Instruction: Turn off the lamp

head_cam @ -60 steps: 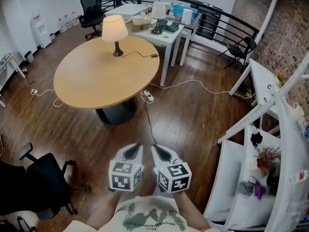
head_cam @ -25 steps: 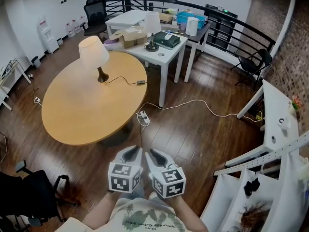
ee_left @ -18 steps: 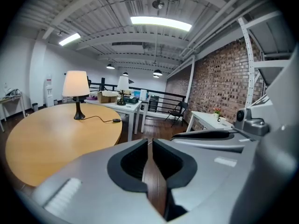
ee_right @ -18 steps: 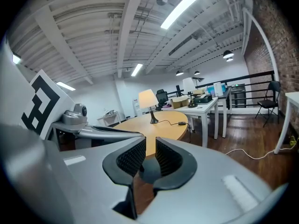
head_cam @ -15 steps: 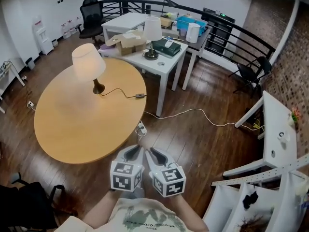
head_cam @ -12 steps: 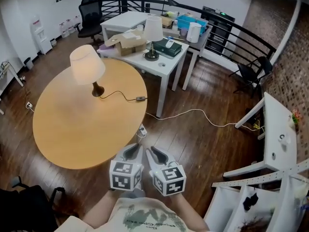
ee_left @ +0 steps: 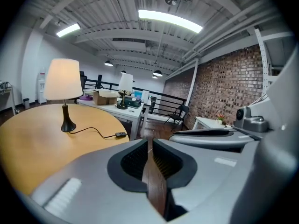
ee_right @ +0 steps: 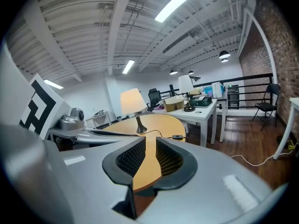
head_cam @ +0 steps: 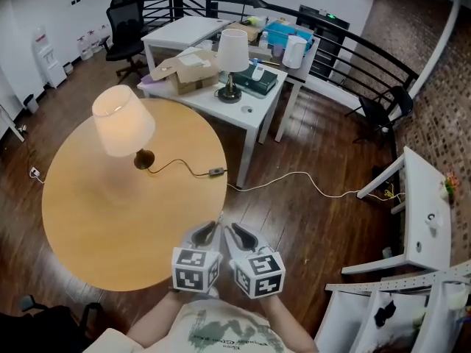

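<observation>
**Item 1: left gripper**. I am holding it low in front of me, just over the near edge of the round wooden table. Its jaws are standing a narrow slit apart, with only floor showing between them. It is gripping nothing.

**Item 2: right gripper**. I am holding it close beside the left one. Its jaws are gaping somewhat wider and are likewise empty.

**Item 3: table lamp**. It is standing upright on the far-left part of the round table, well apart from both grippers, and its shade is glowing. It is not yet switched off.

**Item 4: cord** **and inline switch**. The cord is running from the lamp's base across the tabletop. The switch is lying on the table near its right edge, nearer to me than the lamp is.

**Step in hand, as I judge it:** the approach, with no contact made yet.

**Next move, as I judge it:** reaching one gripper out to that small switch and pressing it with a jaw tip, aiming carefully so the loose cord is not dragged.
</observation>
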`<state>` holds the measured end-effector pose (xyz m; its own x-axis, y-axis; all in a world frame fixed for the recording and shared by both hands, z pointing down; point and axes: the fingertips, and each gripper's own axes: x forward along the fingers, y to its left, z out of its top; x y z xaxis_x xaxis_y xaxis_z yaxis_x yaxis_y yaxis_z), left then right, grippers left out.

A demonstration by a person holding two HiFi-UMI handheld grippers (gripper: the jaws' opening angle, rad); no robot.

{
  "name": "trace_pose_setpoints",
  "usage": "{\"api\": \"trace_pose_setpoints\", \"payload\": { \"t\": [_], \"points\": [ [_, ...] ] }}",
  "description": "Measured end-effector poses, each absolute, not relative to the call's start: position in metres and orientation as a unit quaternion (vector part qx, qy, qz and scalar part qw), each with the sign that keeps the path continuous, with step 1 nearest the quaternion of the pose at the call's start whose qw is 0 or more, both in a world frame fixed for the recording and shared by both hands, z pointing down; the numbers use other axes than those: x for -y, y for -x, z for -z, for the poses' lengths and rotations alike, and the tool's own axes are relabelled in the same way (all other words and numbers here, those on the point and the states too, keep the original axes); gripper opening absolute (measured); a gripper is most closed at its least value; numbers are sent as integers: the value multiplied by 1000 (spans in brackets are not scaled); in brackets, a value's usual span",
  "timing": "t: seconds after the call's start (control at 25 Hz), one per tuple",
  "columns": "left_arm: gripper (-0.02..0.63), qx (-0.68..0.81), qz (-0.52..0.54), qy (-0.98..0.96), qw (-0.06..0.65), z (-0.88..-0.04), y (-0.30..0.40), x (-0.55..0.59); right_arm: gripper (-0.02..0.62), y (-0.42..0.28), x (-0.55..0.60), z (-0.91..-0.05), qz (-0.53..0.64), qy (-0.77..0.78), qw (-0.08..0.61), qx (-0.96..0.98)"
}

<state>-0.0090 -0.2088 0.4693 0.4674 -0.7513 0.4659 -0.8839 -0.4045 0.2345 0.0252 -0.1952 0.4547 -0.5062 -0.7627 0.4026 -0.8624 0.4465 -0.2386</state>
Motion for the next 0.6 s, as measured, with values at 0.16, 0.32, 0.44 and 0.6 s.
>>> {"api": "trace_pose_setpoints", "payload": {
  "t": [0.16,0.32,0.44,0.6],
  "points": [
    [31,494,-138,-825,235,-474,21,238,67,-20,222,-461,-216,-494,116,834],
    [31,499,-133,-821,242,-478,26,262,67,-19,243,-467,-223,-497,116,831],
    [31,500,-133,-817,253,-487,25,276,67,-20,258,-471,-222,-494,120,832],
    [31,510,-134,-809,262,-500,17,302,67,-26,287,-477,-214,-481,128,841]
  ]
}}
